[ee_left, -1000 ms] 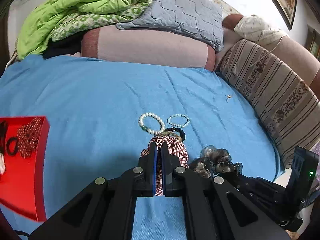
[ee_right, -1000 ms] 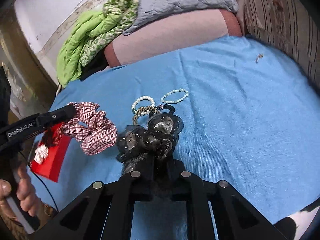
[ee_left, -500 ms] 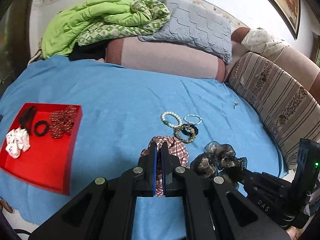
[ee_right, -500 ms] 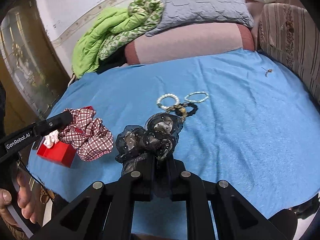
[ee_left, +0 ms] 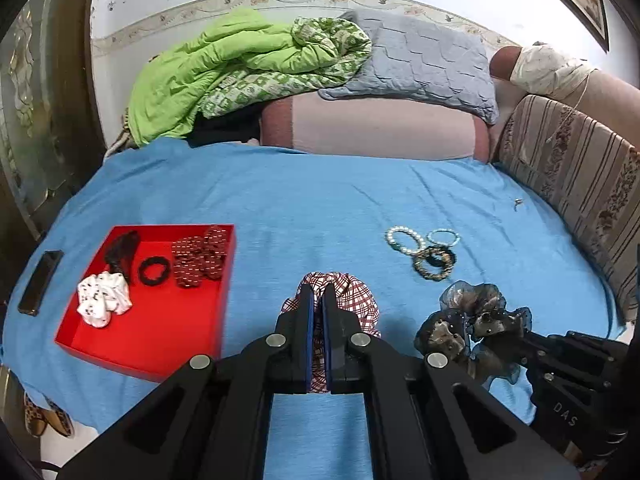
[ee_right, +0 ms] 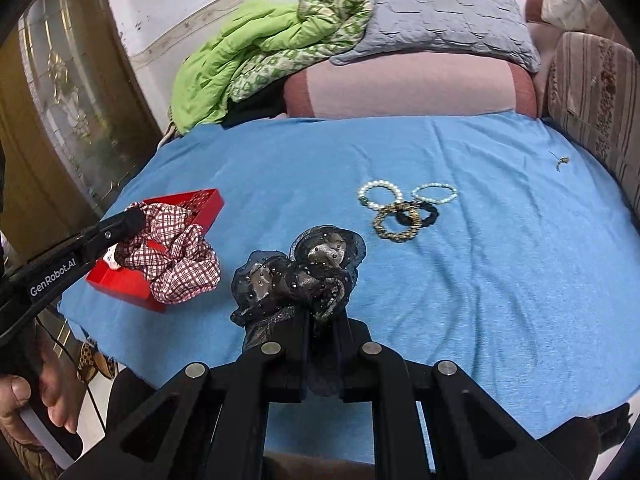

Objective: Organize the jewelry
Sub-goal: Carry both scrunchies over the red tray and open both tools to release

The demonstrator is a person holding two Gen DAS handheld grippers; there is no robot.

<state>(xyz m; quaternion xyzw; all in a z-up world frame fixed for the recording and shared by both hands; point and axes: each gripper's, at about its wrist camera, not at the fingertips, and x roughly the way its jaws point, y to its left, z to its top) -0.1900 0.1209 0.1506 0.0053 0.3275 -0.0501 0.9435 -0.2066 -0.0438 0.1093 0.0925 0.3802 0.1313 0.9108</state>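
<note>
Left wrist view: the left gripper (ee_left: 316,312), jaws pinching a plaid scrunchie (ee_left: 356,300), hangs above the blue bed (ee_left: 320,208), right of the red tray (ee_left: 168,336). Right wrist view: the right gripper (ee_right: 320,320) pinches a dark sheer scrunchie (ee_right: 296,276) (bracelets (ee_right: 400,208) wait beyond). Best carry each fully over the tray before releasing.

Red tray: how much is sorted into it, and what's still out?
Done: the red tray holds a white scrunchie, black hair tie, red beaded piece and a dark item. In hand: left gripper grips the plaid scrunchie, right gripper the dark organza scrunchie. Left: four bracelets on the blue sheet.
</note>
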